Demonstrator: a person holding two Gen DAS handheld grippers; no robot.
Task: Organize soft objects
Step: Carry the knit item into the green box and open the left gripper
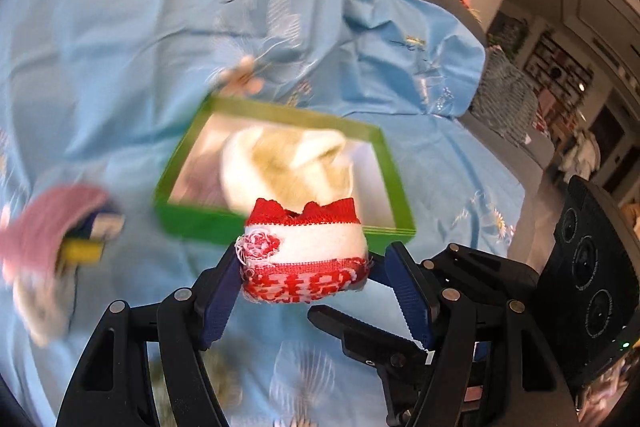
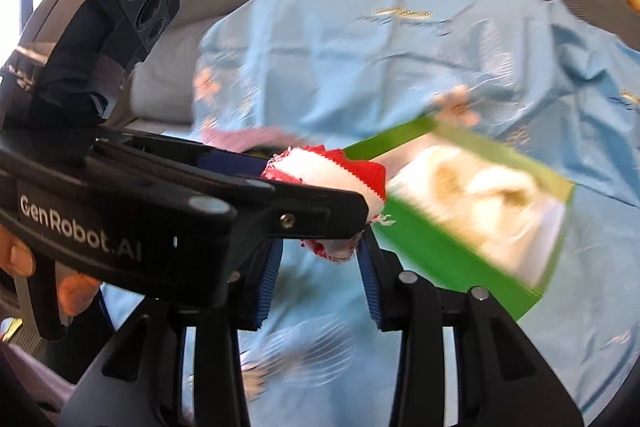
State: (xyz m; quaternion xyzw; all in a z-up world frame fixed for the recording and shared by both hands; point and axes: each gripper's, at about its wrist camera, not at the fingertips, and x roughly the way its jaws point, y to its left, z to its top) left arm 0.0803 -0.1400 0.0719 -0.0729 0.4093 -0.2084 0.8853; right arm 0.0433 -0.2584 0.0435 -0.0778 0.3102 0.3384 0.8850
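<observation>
The left claw (image 1: 304, 277) is gripping a red-and-white cloth bundle (image 1: 302, 255) just short of the green box (image 1: 192, 223); the right claw (image 2: 318, 291) is hanging open. A cream cloth (image 1: 280, 167) is already lying boxed, while pink items (image 1: 52, 223) are waiting outside.

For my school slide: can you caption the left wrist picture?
Left tongs carry a red-and-white sock bundle toward the green box.

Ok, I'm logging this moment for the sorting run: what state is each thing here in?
Red-and-white knitted sock bundle: rolled up, held in the air before the box.
Left gripper: shut on the bundle.
Right gripper: open, holding nothing.
Green rectangular box: open-topped, a cream soft item inside.
Pink soft item: outside the box, on the light blue cloth.
</observation>
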